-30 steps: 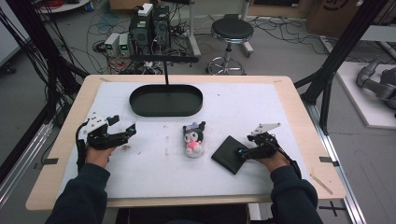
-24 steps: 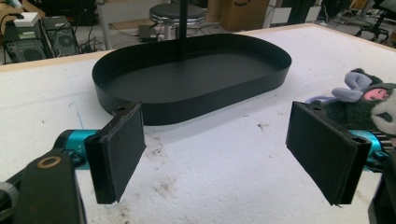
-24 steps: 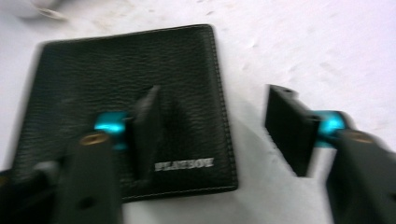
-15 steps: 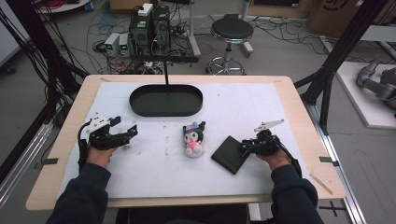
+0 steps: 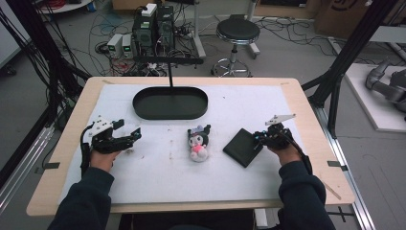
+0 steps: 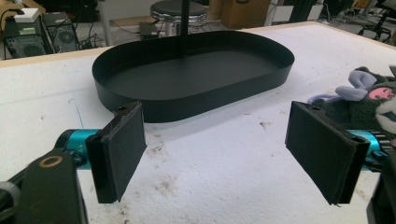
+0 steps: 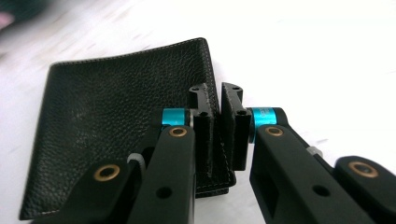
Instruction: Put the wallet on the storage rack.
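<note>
While the left gripper (image 5: 128, 138) sits where it was, jaws spread wide over bare table near the tray (image 5: 170, 103), we see the right gripper (image 7: 216, 122) has just been closing and now pinches the right edge of the black leather wallet (image 5: 242, 146), which lay free between open jaws a second ago. The wallet lies right of the plush toy (image 5: 198, 143). We count one wallet, one toy, one tray, two grippers.

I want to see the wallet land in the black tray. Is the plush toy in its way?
Probably not. The right claw pinches the wallet's edge. The plush toy lies left of it, beside the straight path to the tray, which looks bare.
</note>
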The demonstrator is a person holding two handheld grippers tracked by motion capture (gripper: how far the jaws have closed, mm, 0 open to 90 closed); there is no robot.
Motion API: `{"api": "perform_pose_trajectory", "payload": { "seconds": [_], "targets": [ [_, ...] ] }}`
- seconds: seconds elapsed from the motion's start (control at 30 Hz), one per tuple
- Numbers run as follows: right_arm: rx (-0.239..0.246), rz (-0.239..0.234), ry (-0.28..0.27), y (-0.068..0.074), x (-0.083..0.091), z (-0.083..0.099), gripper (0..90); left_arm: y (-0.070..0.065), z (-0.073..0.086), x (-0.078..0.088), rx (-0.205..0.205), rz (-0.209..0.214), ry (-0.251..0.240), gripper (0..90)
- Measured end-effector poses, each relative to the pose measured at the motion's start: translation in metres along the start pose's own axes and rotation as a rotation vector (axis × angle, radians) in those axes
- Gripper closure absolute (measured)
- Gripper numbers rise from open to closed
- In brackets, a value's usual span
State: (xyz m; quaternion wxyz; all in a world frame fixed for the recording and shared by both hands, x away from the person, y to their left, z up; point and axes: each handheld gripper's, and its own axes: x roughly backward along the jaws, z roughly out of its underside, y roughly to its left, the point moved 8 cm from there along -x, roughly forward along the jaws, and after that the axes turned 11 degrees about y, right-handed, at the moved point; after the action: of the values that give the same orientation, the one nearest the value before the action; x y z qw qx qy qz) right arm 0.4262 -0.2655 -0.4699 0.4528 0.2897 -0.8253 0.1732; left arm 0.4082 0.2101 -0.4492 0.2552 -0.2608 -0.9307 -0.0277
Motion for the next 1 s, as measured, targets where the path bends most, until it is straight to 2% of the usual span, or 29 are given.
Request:
{"api": "perform_pose_trajectory", "payload": {
  "seconds": [0.03,0.07,0.1,0.17,0.2,0.3,0.33,0.43,0.47,0.53,0.57,0.63,0.67,0.7,0.73,0.8,0.83,0.87,0.9,0.97,1.0],
  "targets": [
    [-0.009,0.016,-0.007,-0.006,0.001,-0.003,84.8,0.0,0.0,0.0,0.001,0.0,0.0,20.1],
    [-0.009,0.016,-0.007,-0.006,0.001,-0.003,84.8,0.0,0.0,0.0,0.001,0.0,0.0,20.1],
    [-0.029,0.051,-0.016,-0.018,0.0,-0.009,84.8,0.0,0.0,0.0,0.004,0.001,0.0,20.1],
    [-0.038,0.06,-0.014,-0.022,-0.001,-0.01,84.8,0.001,0.0,-0.001,0.003,-0.001,0.0,20.1],
    [-0.051,0.088,-0.001,-0.029,-0.007,-0.011,84.7,0.001,0.0,0.0,0.004,-0.003,0.001,20.1],
    [-0.063,0.114,0.014,-0.033,-0.012,-0.01,84.6,0.001,0.001,0.0,0.005,-0.003,0.002,20.1],
    [-0.086,0.153,-0.002,-0.037,-0.011,-0.011,84.0,0.002,0.001,0.0,0.006,-0.004,0.004,20.1],
    [-0.111,0.166,-0.022,-0.039,-0.008,-0.012,82.1,0.002,0.001,0.0,0.006,-0.005,0.005,20.1],
    [-0.11,0.162,-0.047,-0.035,-0.004,-0.014,79.1,0.001,0.001,0.0,0.003,-0.005,0.005,20.1],
    [-0.099,0.159,-0.057,-0.033,-0.003,-0.015,76.5,0.001,0.001,0.0,0.002,-0.007,0.006,20.1],
    [-0.08,0.157,-0.067,-0.026,-0.002,-0.017,65.5,0.001,0.001,0.0,0.002,-0.007,0.005,20.1],
    [-0.074,0.148,-0.076,-0.022,-0.003,-0.018,63.0,0.001,0.001,0.0,0.001,-0.006,0.005,20.2],
    [-0.068,0.131,-0.073,-0.017,-0.005,-0.018,59.5,0.0,0.001,0.0,0.002,-0.006,0.003,20.1],
    [-0.063,0.109,-0.059,-0.01,-0.01,-0.019,48.9,0.0,0.001,0.0,0.001,-0.006,0.006,20.2],
    [-0.061,0.1,-0.052,-0.007,-0.013,-0.02,46.7,0.0,0.001,-0.001,-0.001,-0.005,0.005,20.3],
    [-0.025,0.077,-0.043,0.005,-0.022,-0.023,38.8,-0.001,0.001,-0.001,-0.003,-0.004,0.005,20.3],
    [-0.025,0.077,-0.043,0.005,-0.022,-0.023,38.8,-0.001,0.001,-0.001,-0.003,-0.004,0.005,20.4],
    [0.001,0.032,-0.027,0.019,-0.031,-0.026,34.6,-0.002,0.0,-0.001,-0.004,-0.002,0.004,20.4],
    [0.013,0.026,-0.02,0.023,-0.034,-0.027,33.7,-0.002,0.0,-0.002,-0.006,-0.004,0.005,20.5],
    [0.052,0.034,0.007,0.032,-0.041,-0.027,33.7,-0.003,0.0,-0.002,-0.005,-0.001,0.006,20.5],
    [0.072,0.057,0.019,0.034,-0.044,-0.027,35.7,-0.003,0.001,-0.003,-0.005,-0.002,0.009,20.4]
  ]
}}
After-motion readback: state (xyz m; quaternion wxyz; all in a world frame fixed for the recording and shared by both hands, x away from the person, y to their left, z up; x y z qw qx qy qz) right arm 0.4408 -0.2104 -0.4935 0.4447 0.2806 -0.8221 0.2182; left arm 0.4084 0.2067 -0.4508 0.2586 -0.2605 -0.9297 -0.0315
